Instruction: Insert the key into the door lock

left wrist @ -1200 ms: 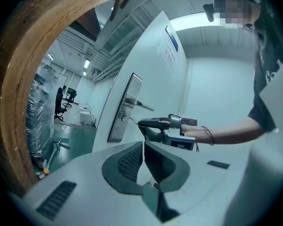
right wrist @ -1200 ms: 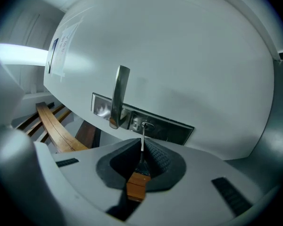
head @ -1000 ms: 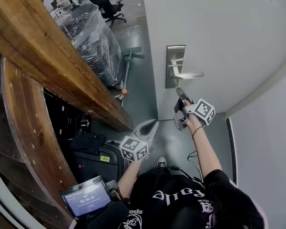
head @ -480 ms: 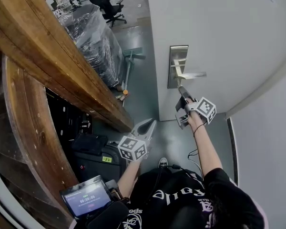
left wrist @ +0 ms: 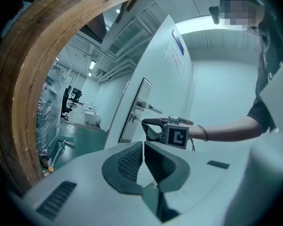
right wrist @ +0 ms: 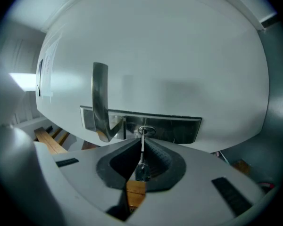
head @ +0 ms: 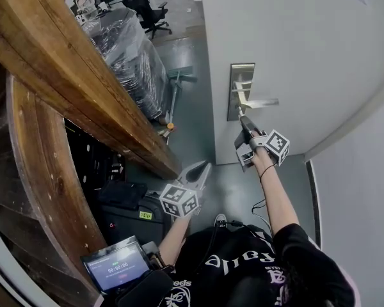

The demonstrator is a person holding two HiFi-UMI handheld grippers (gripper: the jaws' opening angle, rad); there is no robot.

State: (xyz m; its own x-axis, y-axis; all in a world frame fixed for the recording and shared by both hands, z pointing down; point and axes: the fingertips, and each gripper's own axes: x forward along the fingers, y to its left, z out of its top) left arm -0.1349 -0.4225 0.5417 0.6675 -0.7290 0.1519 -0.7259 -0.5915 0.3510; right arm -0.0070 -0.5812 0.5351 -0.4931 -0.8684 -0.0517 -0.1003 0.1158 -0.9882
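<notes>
Nearest us, the left claw (left wrist: 142, 145) hangs low by the person's body, its jaws pressed together on nothing. Farther out, the right claw (right wrist: 141, 144) is clamped on the key (right wrist: 142, 161), which points forward. The key's tip meets the keyhole (right wrist: 146, 130) in the metal lock plate (right wrist: 179, 128), just beside the handle (right wrist: 100, 98) on the white door (right wrist: 179, 55).
</notes>
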